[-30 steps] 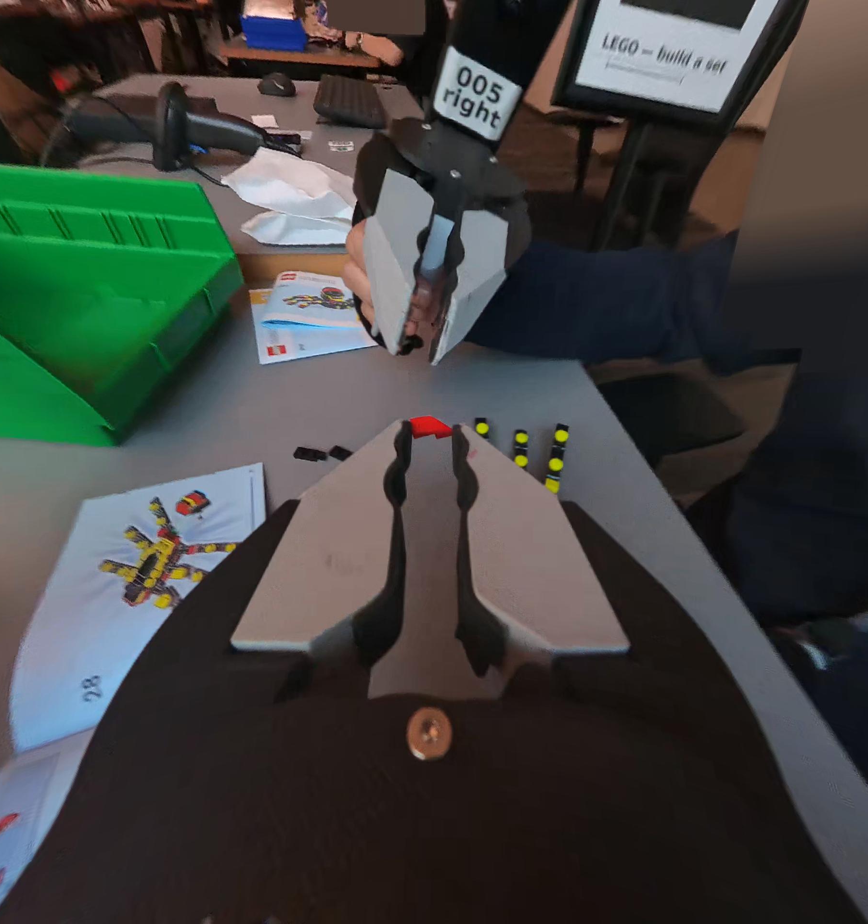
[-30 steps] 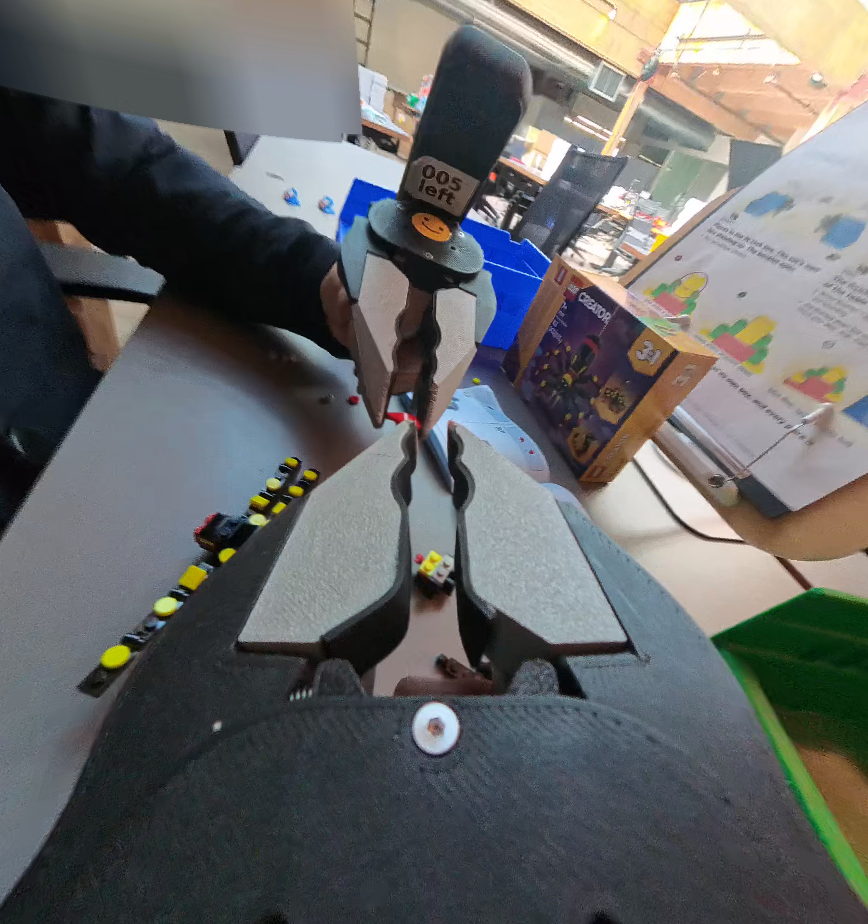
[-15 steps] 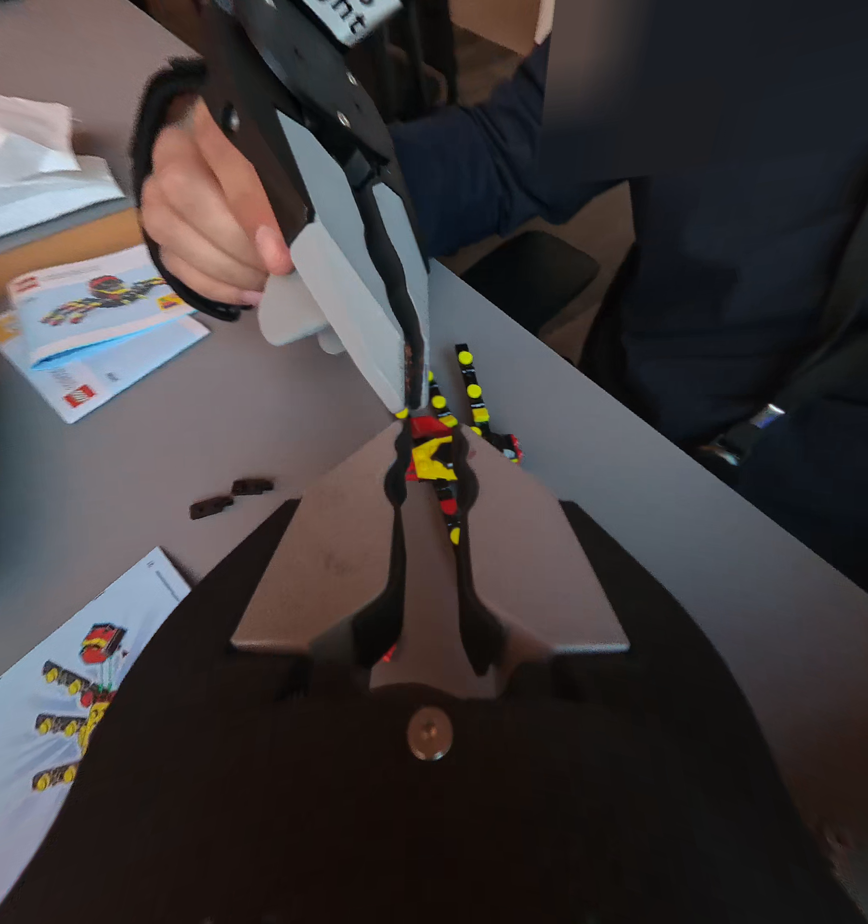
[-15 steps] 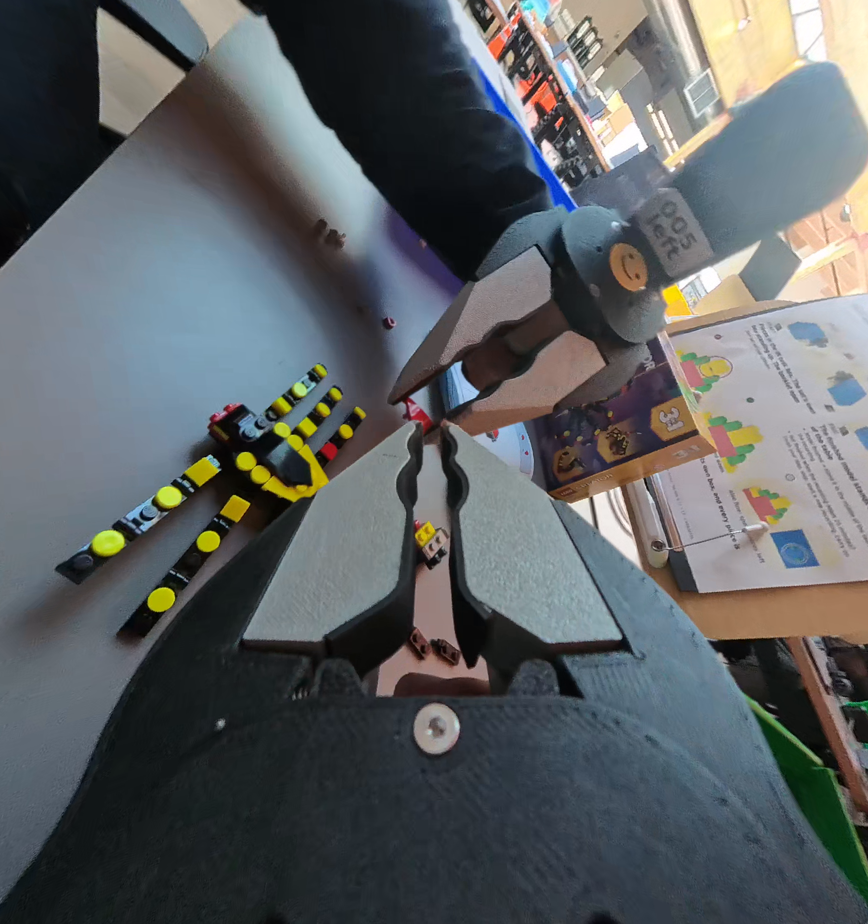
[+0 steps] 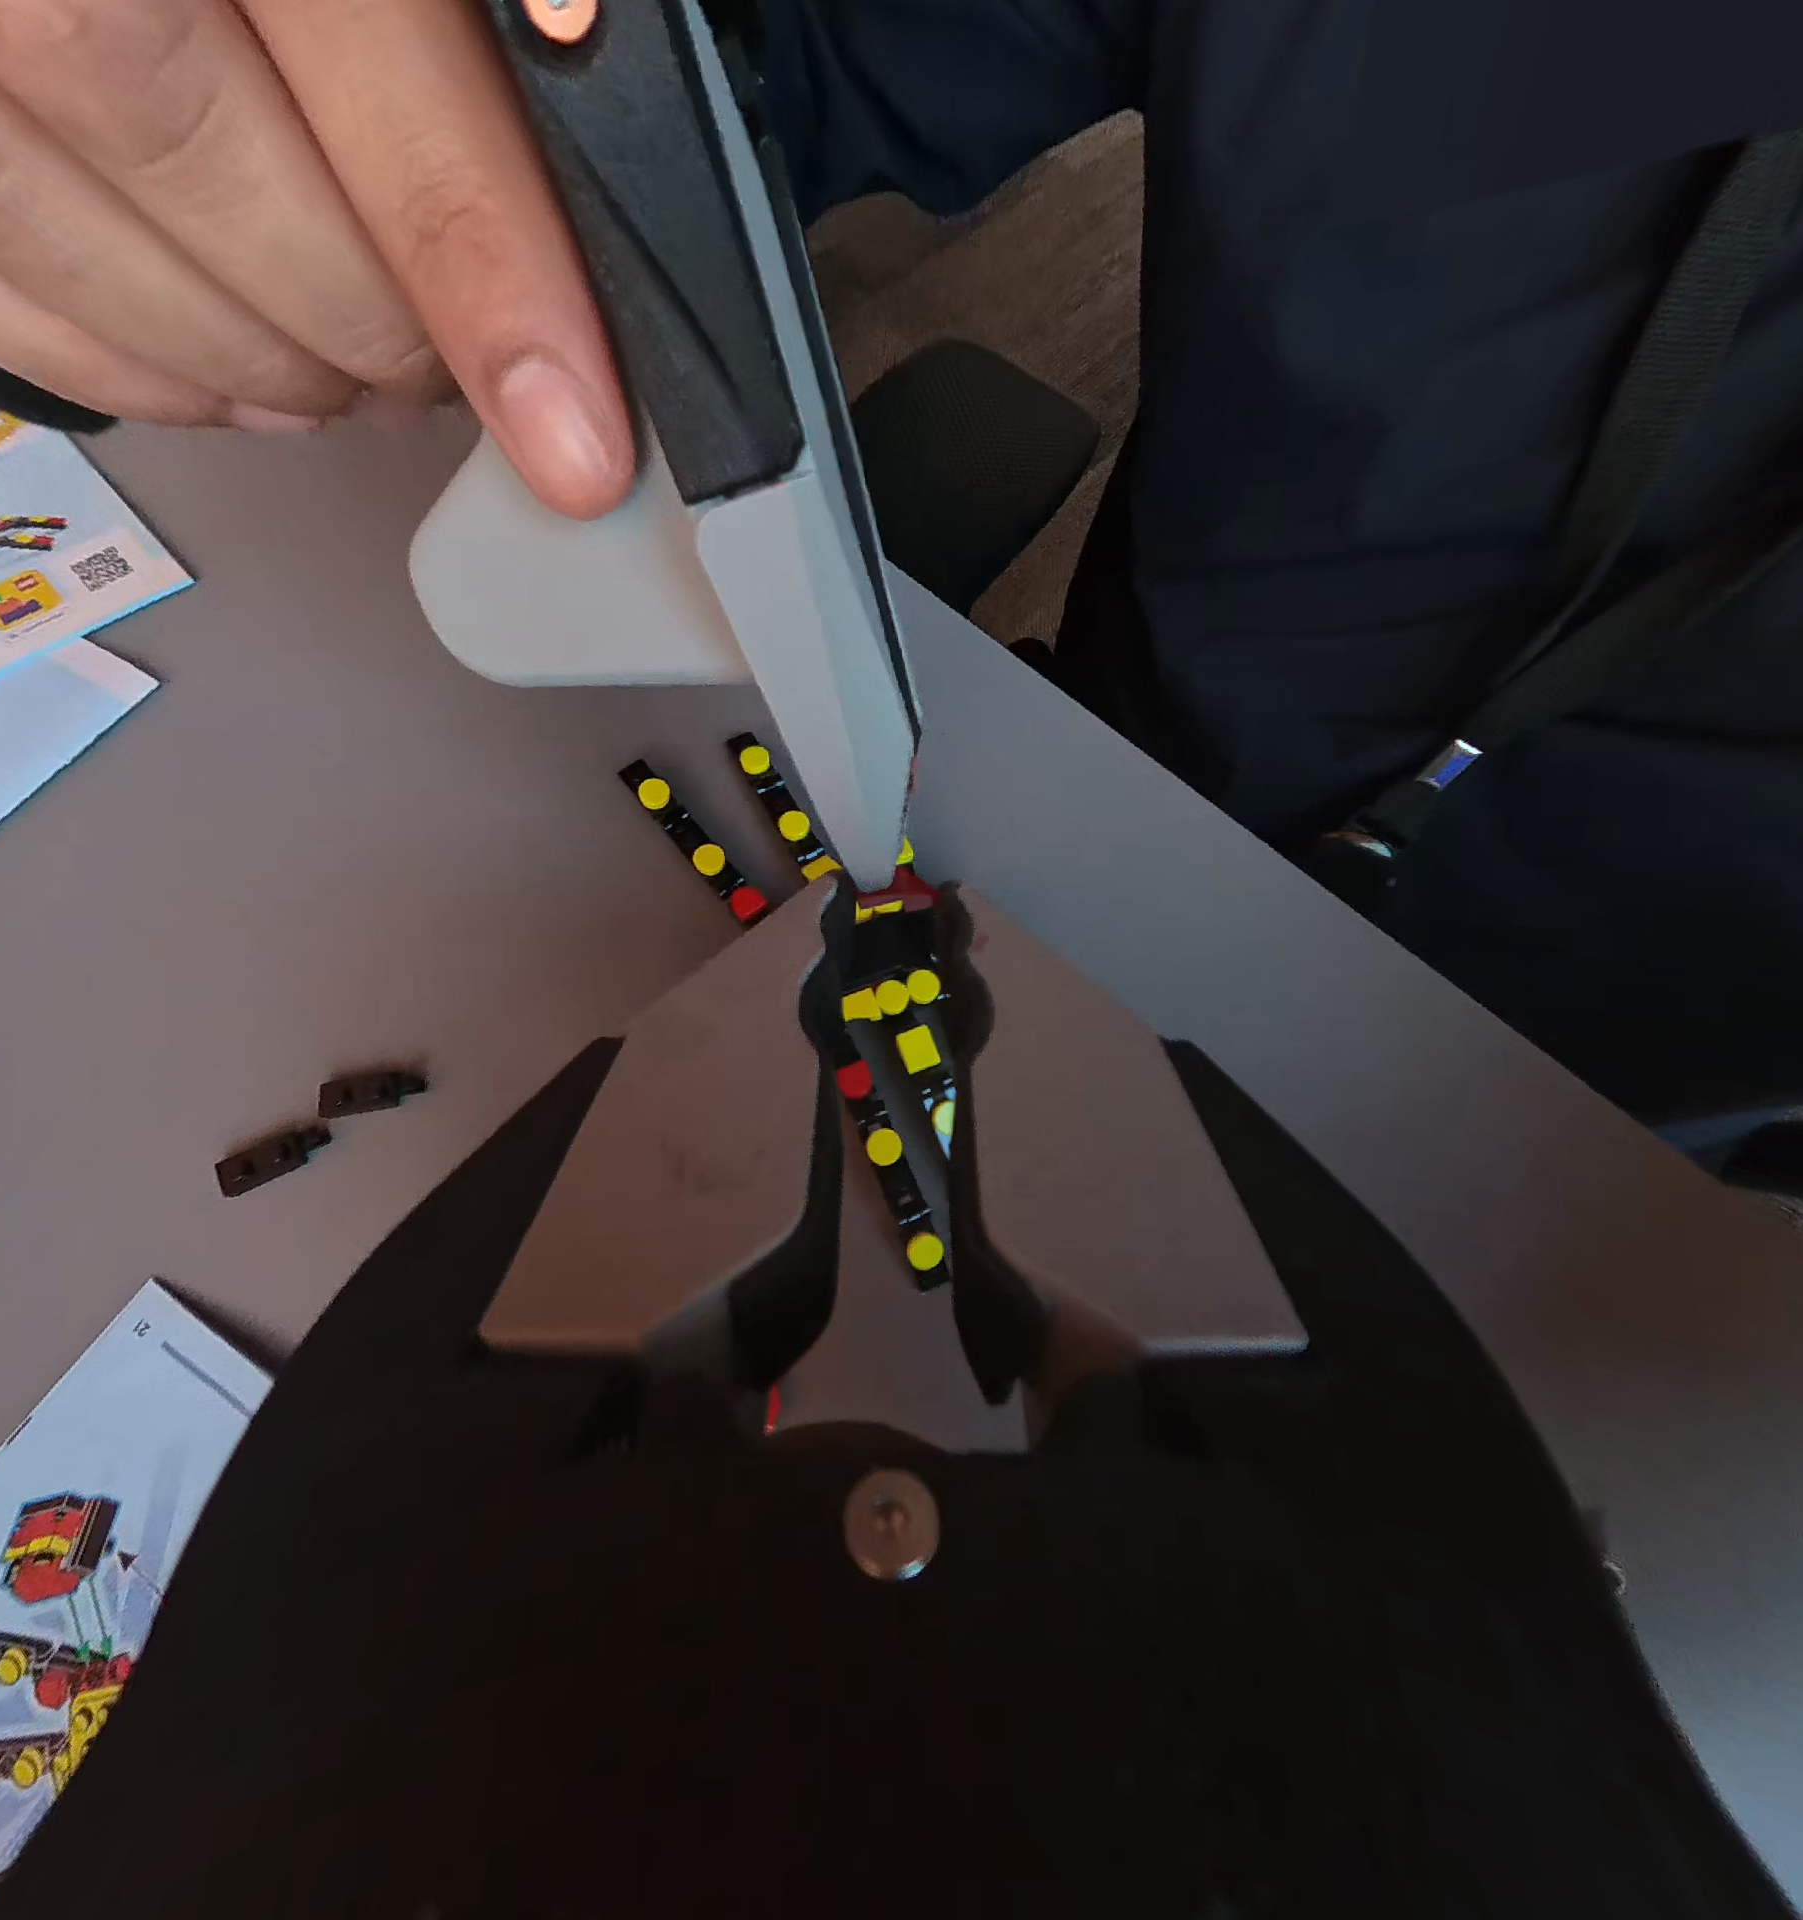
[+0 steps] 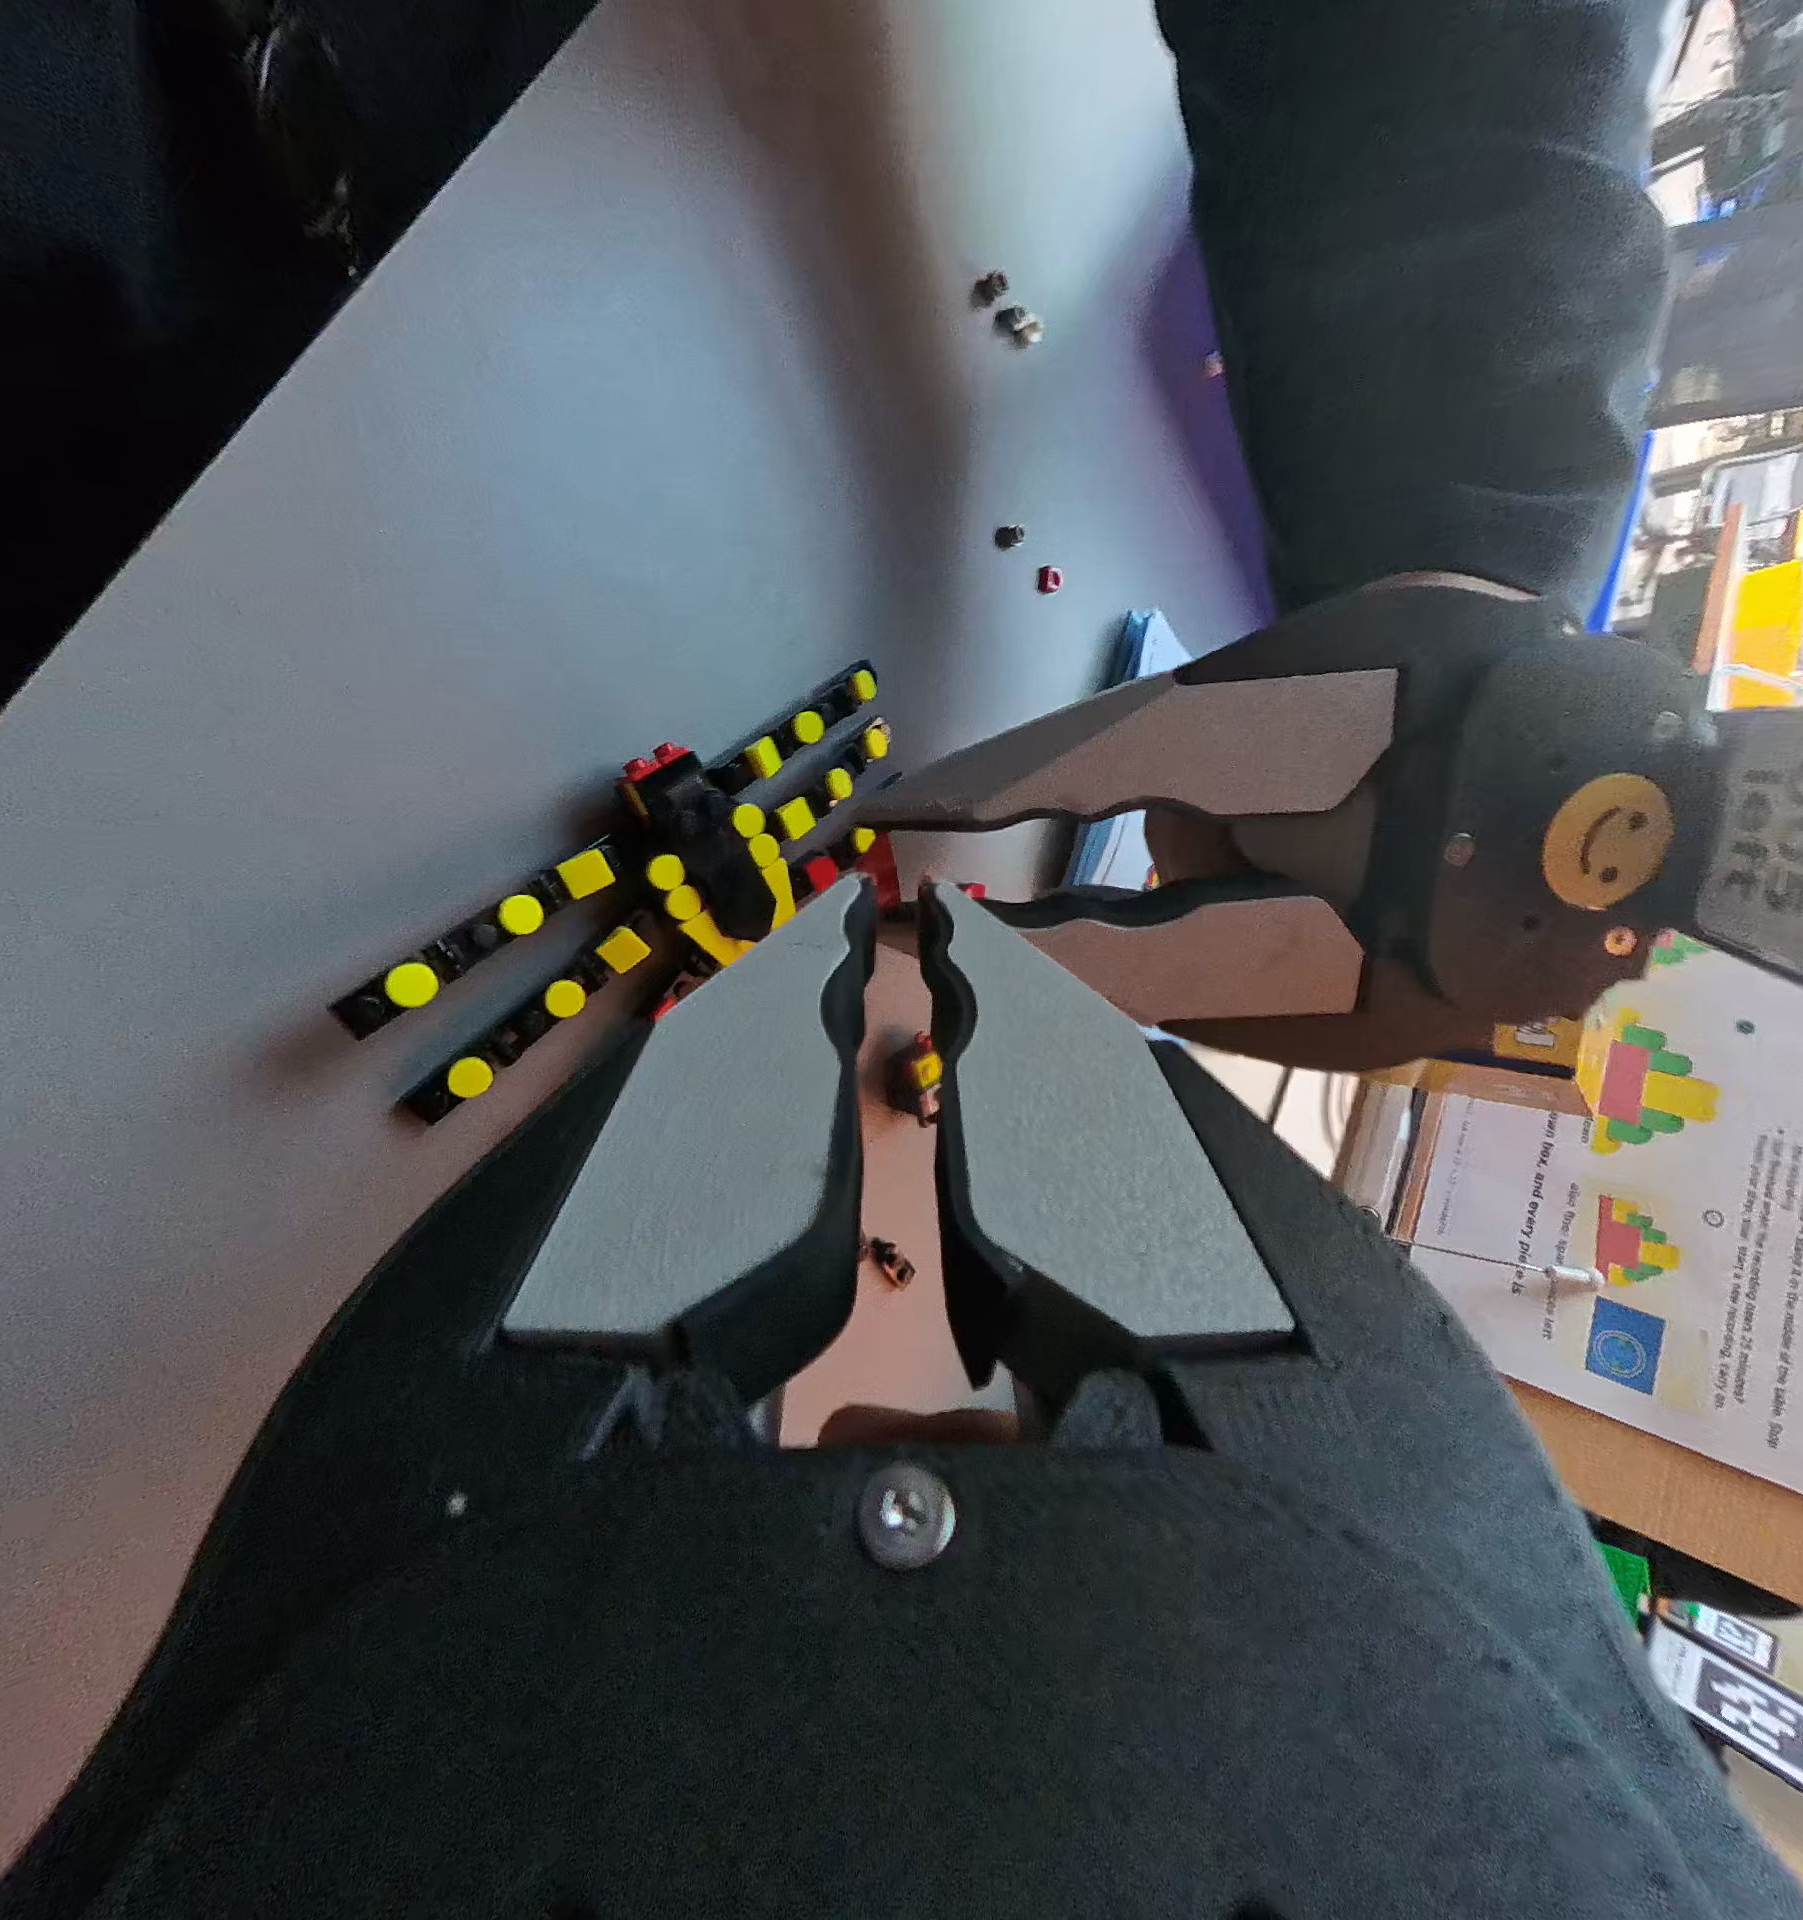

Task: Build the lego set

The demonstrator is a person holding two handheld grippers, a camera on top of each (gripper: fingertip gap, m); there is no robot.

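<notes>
A black spider model (image 6: 689, 862) with yellow-dotted legs lies flat on the grey table (image 6: 564, 468); it also shows in the left wrist view (image 5: 892, 1039), between my left fingers. My left gripper (image 5: 892, 899) is shut on a small red piece (image 5: 902, 888) and holds it down at the model's body. It enters the right wrist view from the right (image 6: 876, 821). My right gripper (image 6: 894, 902) is shut with only a slit, empty, its tips right at the red piece (image 6: 881, 862). In the left wrist view it comes down from above (image 5: 876, 857).
Two small black pieces (image 5: 320, 1127) lie left of the model. An open instruction booklet (image 5: 76, 1558) and more booklets (image 5: 35, 582) lie at the left. A small red-yellow sub-assembly (image 6: 920, 1070) and tiny loose parts (image 6: 1006, 307) lie on the table. The table edge (image 5: 1292, 862) and the person are close. Less than 4 cm separates the two grippers' tips.
Both grippers came down from above the table and met over the spider model. My left gripper brought the red piece to the model's body; my right tips closed in on it.
</notes>
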